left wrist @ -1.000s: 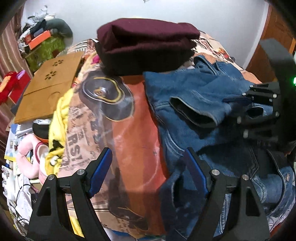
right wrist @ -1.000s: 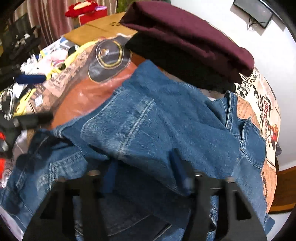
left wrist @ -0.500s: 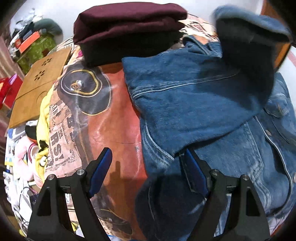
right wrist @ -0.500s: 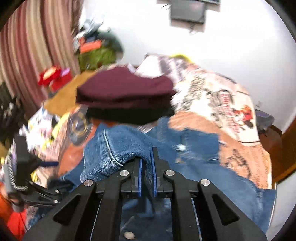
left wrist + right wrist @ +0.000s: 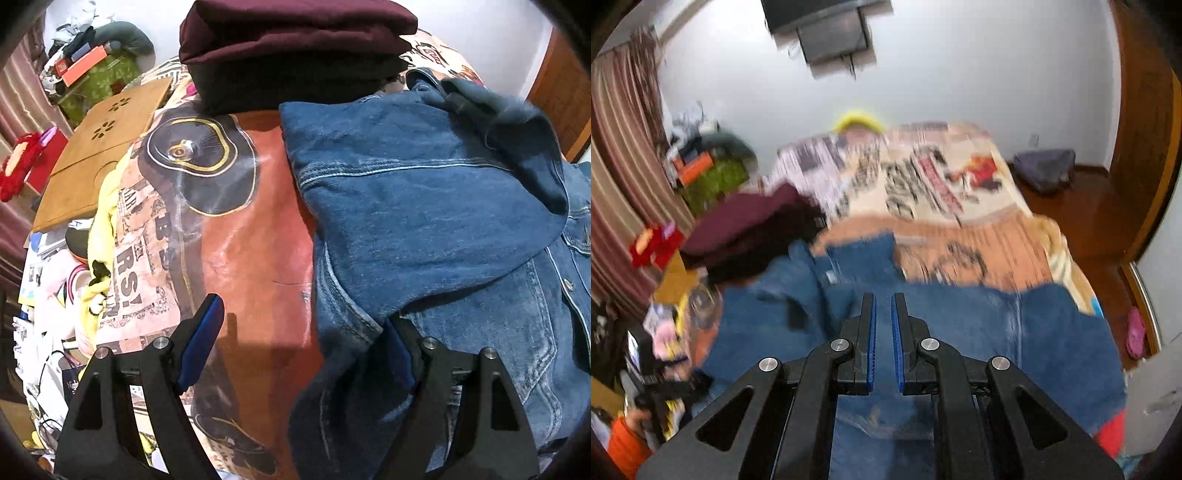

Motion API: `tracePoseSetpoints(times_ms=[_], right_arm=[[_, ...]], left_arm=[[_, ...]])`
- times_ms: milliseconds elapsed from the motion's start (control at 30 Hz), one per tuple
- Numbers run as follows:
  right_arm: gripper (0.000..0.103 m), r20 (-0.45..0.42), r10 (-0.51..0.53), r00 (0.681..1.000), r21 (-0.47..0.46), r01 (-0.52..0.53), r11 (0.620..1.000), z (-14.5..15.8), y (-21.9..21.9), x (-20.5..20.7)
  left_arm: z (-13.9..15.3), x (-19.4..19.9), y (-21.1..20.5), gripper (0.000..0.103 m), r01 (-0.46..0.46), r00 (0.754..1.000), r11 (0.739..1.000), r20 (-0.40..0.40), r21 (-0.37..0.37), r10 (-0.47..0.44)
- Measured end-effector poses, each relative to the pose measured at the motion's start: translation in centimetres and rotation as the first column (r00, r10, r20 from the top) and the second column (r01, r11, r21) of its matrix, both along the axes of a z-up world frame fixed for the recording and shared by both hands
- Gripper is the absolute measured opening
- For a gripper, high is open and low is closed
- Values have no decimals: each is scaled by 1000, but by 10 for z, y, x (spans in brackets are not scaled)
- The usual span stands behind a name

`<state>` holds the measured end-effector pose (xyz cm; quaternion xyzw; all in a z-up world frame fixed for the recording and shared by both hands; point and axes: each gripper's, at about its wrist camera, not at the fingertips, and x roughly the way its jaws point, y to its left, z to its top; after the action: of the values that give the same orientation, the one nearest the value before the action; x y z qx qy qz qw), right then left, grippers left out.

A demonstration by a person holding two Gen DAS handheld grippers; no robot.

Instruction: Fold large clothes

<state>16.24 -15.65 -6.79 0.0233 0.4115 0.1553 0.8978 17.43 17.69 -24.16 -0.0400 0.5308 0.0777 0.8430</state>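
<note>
A blue denim jacket lies spread on the printed bedspread, one sleeve folded across its body toward the right. My left gripper hangs open just above the jacket's left edge, its right finger over denim and its left finger over the bedspread. In the blurred right wrist view my right gripper is shut high above the jacket, and I see no cloth between its pads. The left gripper shows at the lower left of that view.
A folded maroon and black stack sits on the bed just behind the jacket. A wooden board, yellow cloth and clutter crowd the bed's left side. Past the bed's right edge is wooden floor and a door.
The right gripper shut on the sleeve, lifted it and carried it rightward across the jacket, then swung up; no cloth shows in it now. The left gripper sank slightly toward the jacket's edge.
</note>
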Motion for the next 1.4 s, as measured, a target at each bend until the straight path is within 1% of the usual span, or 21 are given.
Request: tracePoseSetpoints(times_ms=[100, 200, 233, 267, 300, 333, 367, 433, 500, 567, 633, 733, 800, 867, 1033, 1100, 1133, 1167, 1267, 1300, 1400], right_arm=[[7, -16, 51, 999, -61, -52, 997, -12, 12, -2], [10, -44, 121, 992, -87, -125, 988, -16, 26, 0], [18, -53, 159, 986, -106, -164, 981, -17, 38, 0], [31, -56, 189, 980, -119, -195, 974, -18, 48, 0], [40, -53, 218, 974, -132, -224, 966, -20, 54, -3], [55, -45, 264, 963, -152, -268, 951, -21, 68, -5], [62, -35, 296, 955, -167, -298, 940, -23, 75, -9], [62, -24, 370, 929, -218, -366, 905, -29, 100, -14], [62, -41, 420, 906, -279, -414, 866, -39, 124, -13], [62, -64, 452, 890, -337, -446, 830, -52, 143, -11], [62, -85, 480, 873, -419, -468, 778, -70, 163, -8], [61, -116, 497, 860, -531, -476, 701, -97, 181, -4], [60, -114, 495, 861, -577, -463, 673, -109, 188, 2], [60, -106, 486, 868, -599, -445, 666, -112, 191, 8], [59, -45, 452, 891, -617, -381, 689, -117, 202, 26], [41, -40, 439, 898, -594, -374, 712, -116, 202, 32], [22, -48, 426, 904, -579, -372, 725, -115, 204, 34], [13, -52, 412, 910, -558, -369, 744, -113, 201, 37], [7, -22, 367, 930, -449, -337, 827, -92, 185, 41], [6, -8, 338, 941, -387, -315, 866, -79, 172, 43], [6, 13, 268, 963, -229, -258, 939, -49, 141, 44]], left_arm=[[11, -3, -7, 79, 35, 999, 999, 20, -22, -35], [32, -7, -20, 79, 82, 994, 997, 66, -2, -81], [37, -7, -23, 79, 91, 993, 996, 79, 2, -91], [44, -8, -26, 80, 104, 990, 995, 99, 7, -104], [52, -8, -30, 80, 117, 985, 993, 122, 13, -118], [57, -6, -32, 80, 125, 983, 992, 137, 18, -126], [62, -5, -34, 82, 131, 979, 991, 153, 26, -134], [67, 0, -36, 86, 138, 974, 989, 174, 47, -144], [66, 7, -36, 86, 136, 974, 989, 174, 65, -146], [60, 16, -34, 86, 136, 977, 989, 161, 52, -143], [49, 23, -32, 86, 138, 980, 990, 144, 25, -140], [29, 31, -26, 86, 127, 987, 992, 101, 5, -127], [16, 35, -23, 86, 118, 990, 993, 74, -7, -118], [5, 37, -19, 86, 111, 993, 993, 55, -31, -109], [-5, 38, -14, 86, 91, 995, 992, 57, -84, -86], [-6, 38, -15, 87, 86, 995, 993, 58, -83, -81], [-7, 38, -17, 87, 85, 995, 993, 57, -76, -81], [-7, 37, -19, 87, 89, 995, 994, 54, -65, -86], [-7, 35, -24, 87, 101, 993, 995, 56, -17, -100], [-7, 36, -26, 87, 101, 993, 995, 57, -6, -101], [-8, 34, -29, 87, 101, 994, 995, 51, 8, -101]])
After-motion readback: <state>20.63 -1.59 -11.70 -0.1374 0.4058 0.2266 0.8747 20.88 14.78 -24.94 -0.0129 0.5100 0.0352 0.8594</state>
